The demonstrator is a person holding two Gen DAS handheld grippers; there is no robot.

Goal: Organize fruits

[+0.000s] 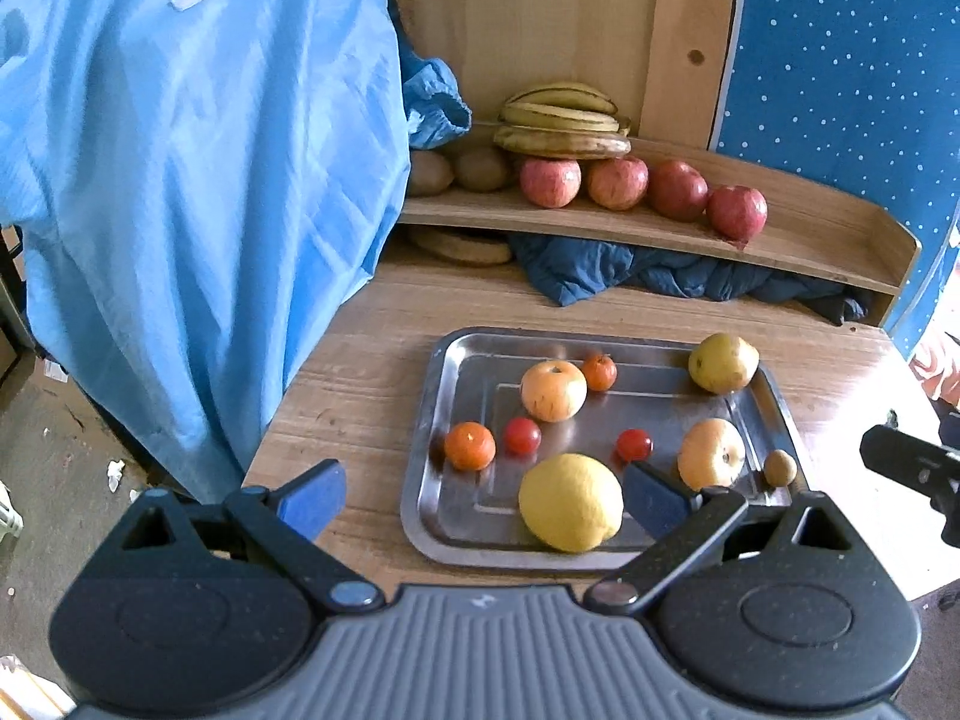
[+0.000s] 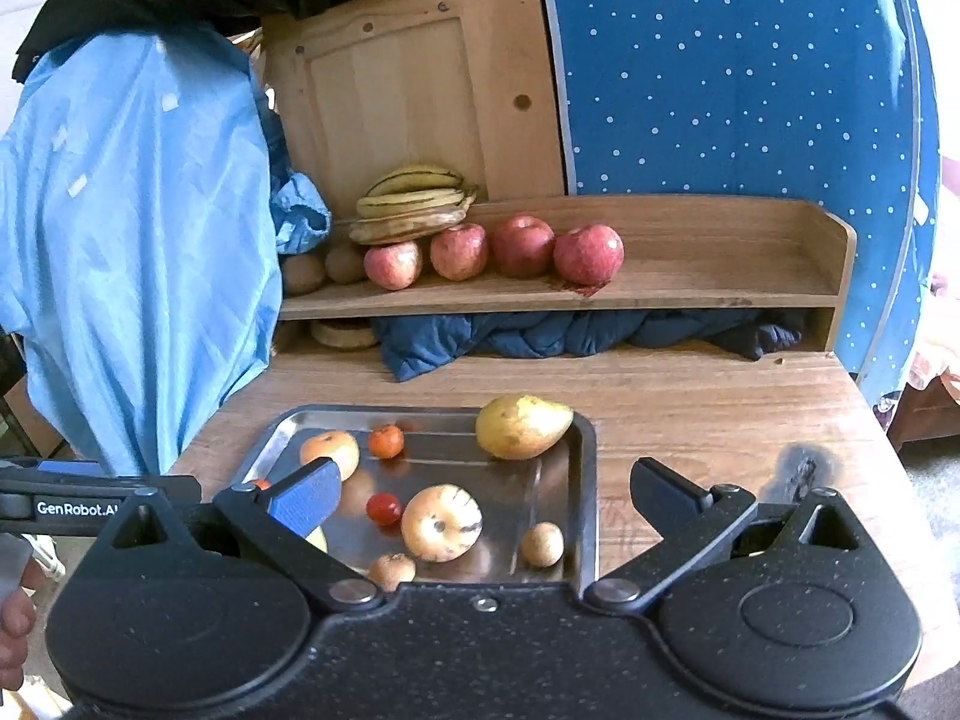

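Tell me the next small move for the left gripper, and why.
Probably ease the open left gripper forward and down around the large yellow lemon. It lies nearest, almost between the fingers, in the steel tray, while the wooden shelf already holds sorted red apples.

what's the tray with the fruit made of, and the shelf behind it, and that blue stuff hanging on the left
Rectangular silver tray: looks like polished metal, probably stainless steel, since it mirrors the fruit. Raised brown shelf holding the red apples: wood or wood-look laminate, matt, with visible grain; which one is unclear. Hanging light blue sheet: thin, creased, slightly shiny, likely a synthetic or non-woven fabric.
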